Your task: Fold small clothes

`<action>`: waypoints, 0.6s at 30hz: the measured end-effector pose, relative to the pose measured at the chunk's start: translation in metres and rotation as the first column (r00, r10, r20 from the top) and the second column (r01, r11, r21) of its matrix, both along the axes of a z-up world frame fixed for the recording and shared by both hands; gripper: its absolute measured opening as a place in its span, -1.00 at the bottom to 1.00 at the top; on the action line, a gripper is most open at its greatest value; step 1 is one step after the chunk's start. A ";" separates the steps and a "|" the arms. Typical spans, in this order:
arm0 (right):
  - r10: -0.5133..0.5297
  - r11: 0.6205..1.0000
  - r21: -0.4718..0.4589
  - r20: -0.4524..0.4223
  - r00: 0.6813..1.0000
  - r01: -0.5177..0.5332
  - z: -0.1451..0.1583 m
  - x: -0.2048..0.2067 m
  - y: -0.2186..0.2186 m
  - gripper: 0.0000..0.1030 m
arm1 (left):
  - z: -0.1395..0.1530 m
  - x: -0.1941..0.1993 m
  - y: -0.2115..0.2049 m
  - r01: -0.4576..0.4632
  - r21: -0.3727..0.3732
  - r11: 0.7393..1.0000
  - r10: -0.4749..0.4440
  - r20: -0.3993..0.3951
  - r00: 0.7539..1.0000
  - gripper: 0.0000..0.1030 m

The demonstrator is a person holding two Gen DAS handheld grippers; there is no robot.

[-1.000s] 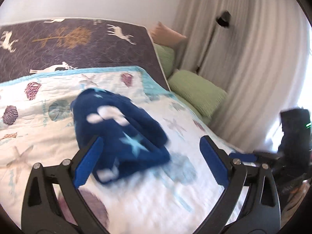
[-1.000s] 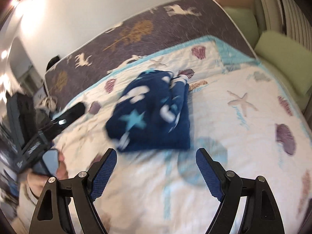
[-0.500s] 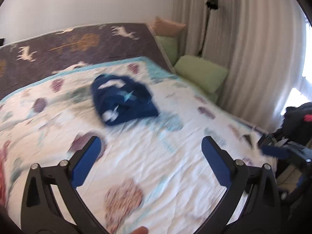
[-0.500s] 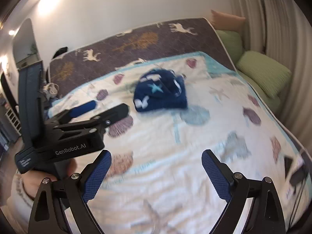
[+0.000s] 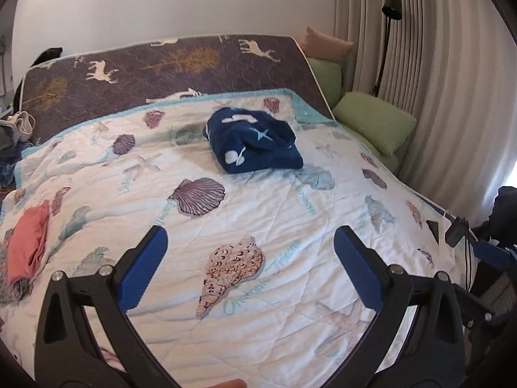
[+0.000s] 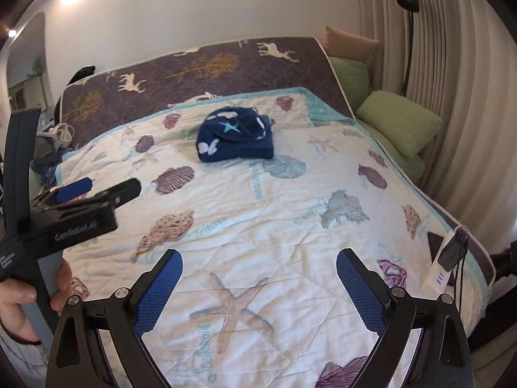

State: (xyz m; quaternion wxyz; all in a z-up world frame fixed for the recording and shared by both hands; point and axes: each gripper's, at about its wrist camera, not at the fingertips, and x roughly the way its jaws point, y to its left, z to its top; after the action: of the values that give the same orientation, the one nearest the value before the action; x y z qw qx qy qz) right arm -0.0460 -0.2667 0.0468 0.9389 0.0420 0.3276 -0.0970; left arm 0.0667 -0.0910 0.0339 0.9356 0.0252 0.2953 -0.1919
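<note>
A folded dark blue garment with white and light blue star prints [image 5: 255, 139] [image 6: 236, 139] lies on the shell-print quilt [image 5: 290, 226] [image 6: 290, 213] near the far end of the bed. My left gripper [image 5: 250, 236] is open and empty over the near part of the quilt, well back from the garment. My right gripper [image 6: 260, 255] is also open wide, with nothing between its blue pads [image 6: 158, 291]. In the right wrist view, a hand holds the left gripper [image 6: 103, 189] at the left edge. A coral garment [image 5: 29, 242] lies bunched at the quilt's left edge.
Green pillows [image 5: 374, 123] [image 6: 397, 123] and a curtain [image 5: 436, 80] line the bed's right side, with a floor lamp [image 6: 408, 0] behind. A white power strip with a cable [image 6: 442, 268] rests on the near right corner. Loose clothes [image 6: 55, 142] are piled at the far left.
Both grippers have pulled back from the blue garment, which now lies far off and small in both views. The right jaws stand a little wider than a second ago.
</note>
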 end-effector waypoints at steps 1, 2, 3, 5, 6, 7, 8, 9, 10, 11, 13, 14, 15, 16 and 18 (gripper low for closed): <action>0.003 1.000 -0.002 0.012 1.000 -0.003 0.003 -0.004 0.001 0.91 | 0.000 -0.004 -0.003 0.001 0.011 1.000 -0.001 0.001 1.000 0.98; 0.005 1.000 -0.001 0.020 1.000 -0.005 0.005 -0.006 0.002 0.91 | -0.001 -0.008 -0.005 0.005 0.025 1.000 -0.005 0.001 1.000 0.99; 0.005 1.000 -0.001 0.028 1.000 -0.005 0.008 -0.009 0.002 0.92 | -0.001 -0.011 -0.008 0.010 0.040 0.999 -0.010 0.001 1.000 0.99; 0.002 1.000 0.003 0.042 0.999 -0.002 0.010 -0.015 0.001 0.92 | -0.001 -0.016 -0.012 0.009 0.063 0.998 -0.009 0.009 1.000 0.99; 0.000 1.000 0.005 0.045 0.999 0.000 0.011 -0.017 0.000 0.92 | -0.001 -0.019 -0.013 0.004 0.072 0.997 -0.005 0.019 1.000 0.99; -0.001 1.000 0.010 0.047 0.999 0.001 0.010 -0.018 -0.002 0.92 | -0.001 -0.021 -0.014 -0.001 0.077 0.997 -0.001 0.024 1.000 0.98; -0.003 1.000 0.016 0.050 0.999 0.002 0.010 -0.020 -0.004 0.92 | -0.001 -0.023 -0.015 -0.007 0.081 0.997 0.005 0.031 1.000 0.99; -0.007 1.000 0.025 0.052 0.999 0.006 0.009 -0.022 -0.006 0.92 | -0.001 -0.026 -0.017 -0.009 0.086 0.996 0.005 0.040 0.999 0.99; -0.011 0.999 0.037 0.051 0.999 0.010 0.008 -0.022 -0.009 0.92 | 0.000 -0.028 -0.019 0.004 0.088 0.996 -0.009 0.050 0.999 0.99; -0.014 0.999 0.048 0.050 0.999 0.012 0.007 -0.023 -0.011 0.92 | 0.000 -0.030 -0.021 0.008 0.093 0.996 -0.013 0.054 0.998 0.99; -0.020 0.998 0.060 0.050 0.999 0.017 0.007 -0.024 -0.014 0.92 | 0.001 -0.033 -0.024 0.015 0.099 0.995 -0.022 0.065 0.998 0.99; -0.021 0.998 0.062 0.052 0.998 0.018 0.007 -0.024 -0.014 0.92 | 0.002 -0.034 -0.025 0.018 0.100 0.995 -0.025 0.067 0.997 0.99; -0.020 0.998 0.064 0.054 0.998 0.016 0.007 -0.024 -0.014 0.92 | 0.002 -0.035 -0.025 0.020 0.101 0.995 -0.027 0.068 0.997 0.99; -0.018 0.998 0.066 0.055 0.998 0.014 0.008 -0.023 -0.014 0.92 | 0.002 -0.036 -0.024 0.023 0.100 0.995 -0.030 0.068 0.997 0.99; -0.009 0.998 0.066 0.055 0.998 0.006 0.008 -0.020 -0.013 0.92 | 0.001 -0.036 -0.021 0.021 0.100 0.995 -0.027 0.065 0.998 0.99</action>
State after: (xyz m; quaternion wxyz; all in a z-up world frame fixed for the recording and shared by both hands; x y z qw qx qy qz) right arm -0.0662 -0.2796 0.0551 0.9454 0.0767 0.3042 -0.0886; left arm 0.0306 -0.1122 0.0346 0.9400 0.0816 0.2732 -0.1872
